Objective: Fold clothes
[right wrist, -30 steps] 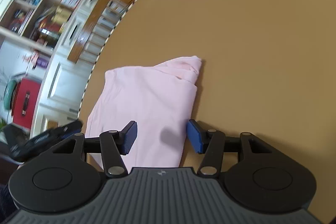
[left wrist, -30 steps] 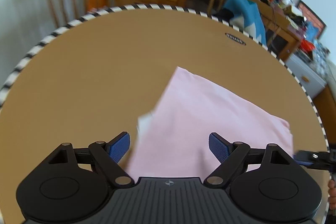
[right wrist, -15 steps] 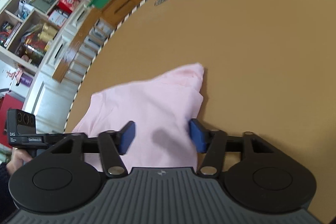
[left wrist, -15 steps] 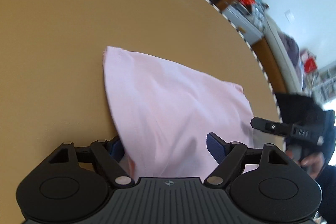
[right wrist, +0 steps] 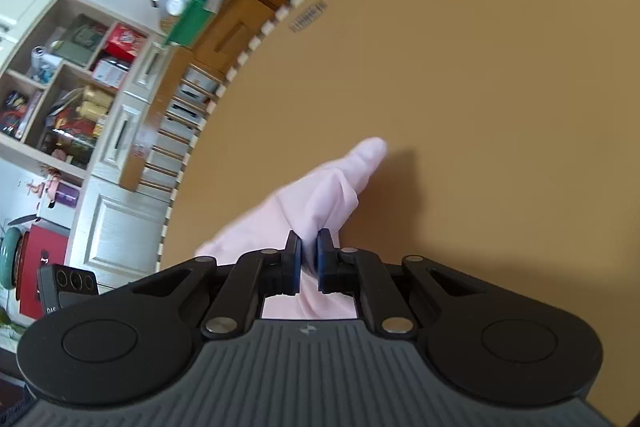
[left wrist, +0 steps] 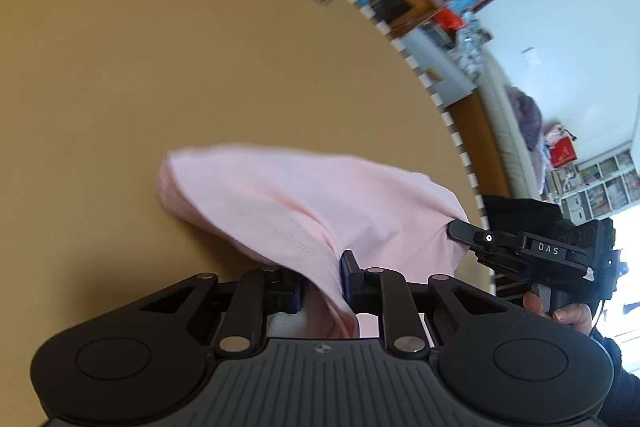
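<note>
Bunched pink garment (left wrist: 304, 195) pinched by both grippers, creased

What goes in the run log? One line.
step: grasp | left: shut on cloth | right: shut on cloth | table: cloth partly lifted

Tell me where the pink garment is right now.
The pink garment lies on the round brown table near its striped edge, with its near edge pinched by the left gripper and the right gripper.

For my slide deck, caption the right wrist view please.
Right gripper pinches a bunched edge of the pale pink cotton garment above the round tan table.
</note>
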Motion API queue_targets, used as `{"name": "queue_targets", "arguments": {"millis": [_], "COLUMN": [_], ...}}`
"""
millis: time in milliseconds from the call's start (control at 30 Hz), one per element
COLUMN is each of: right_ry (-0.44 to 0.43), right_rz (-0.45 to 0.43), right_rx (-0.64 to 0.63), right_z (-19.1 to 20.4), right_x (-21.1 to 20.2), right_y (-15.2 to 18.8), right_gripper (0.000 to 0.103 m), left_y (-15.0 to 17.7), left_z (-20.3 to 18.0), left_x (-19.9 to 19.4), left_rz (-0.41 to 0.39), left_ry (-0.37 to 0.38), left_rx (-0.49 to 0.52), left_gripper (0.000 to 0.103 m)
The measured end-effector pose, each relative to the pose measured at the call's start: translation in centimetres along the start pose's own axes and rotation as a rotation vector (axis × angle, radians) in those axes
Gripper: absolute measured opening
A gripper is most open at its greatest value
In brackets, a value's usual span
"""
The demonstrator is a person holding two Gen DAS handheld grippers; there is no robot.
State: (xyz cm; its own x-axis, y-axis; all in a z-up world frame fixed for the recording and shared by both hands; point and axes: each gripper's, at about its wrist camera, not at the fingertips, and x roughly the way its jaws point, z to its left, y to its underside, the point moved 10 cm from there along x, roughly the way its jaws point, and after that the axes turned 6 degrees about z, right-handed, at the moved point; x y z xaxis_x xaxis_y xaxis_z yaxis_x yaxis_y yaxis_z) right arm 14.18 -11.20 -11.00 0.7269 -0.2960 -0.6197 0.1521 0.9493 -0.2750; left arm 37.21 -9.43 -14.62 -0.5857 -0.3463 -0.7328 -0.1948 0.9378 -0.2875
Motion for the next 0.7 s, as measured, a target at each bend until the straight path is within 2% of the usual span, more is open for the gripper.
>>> {"name": "queue_targets", "arguments": {"millis": [167,367,433,533,633,667,700], "right_ry": [-0.019,-0.019,-0.01,0.015,0.034,0.048,0.062], "right_rz": [-0.051,-0.116,-0.133,-0.136,-0.133,-0.131,-0.128], "right_rx": [-0.069,-0.149,-0.156,-0.138,-0.107,-0.1,-0.094], "right_z": [2.5,3.6,2.8,0.7,-2.0,-3.2,-4.3], "right_x": [-2.8,-6.3,-6.6,-5.8,-4.1,-3.4,-2.6], "right_y": [-4.8,-14.2,-17.6,-22.2,-26.1,-27.2,-28.3], "right_gripper": [0.007,0.007,0.007,0.007,0.007,0.007,0.01], "left_y": [-4.5,-13.3,-17.0,-22.4,-26.5,-27.6,-28.7], "left_z": [-4.5,-9.8,-10.8,-11.3,-11.1,-10.7,-10.3], "left_x": [-2.0,-1.9,-0.2,3.7,7.0,8.2,9.5], "left_rz": [-0.053,-0.104,-0.118,-0.119,-0.108,-0.106,-0.104], "left_ry": [0.011,-0.036,-0.075,-0.114,-0.145,-0.16,-0.176], "left_rx": [0.051,0.128,0.166,0.17,0.185,0.198,0.213], "left_gripper": [0.019,0.019,0.019,0.019,0.019,0.02,0.028]}}
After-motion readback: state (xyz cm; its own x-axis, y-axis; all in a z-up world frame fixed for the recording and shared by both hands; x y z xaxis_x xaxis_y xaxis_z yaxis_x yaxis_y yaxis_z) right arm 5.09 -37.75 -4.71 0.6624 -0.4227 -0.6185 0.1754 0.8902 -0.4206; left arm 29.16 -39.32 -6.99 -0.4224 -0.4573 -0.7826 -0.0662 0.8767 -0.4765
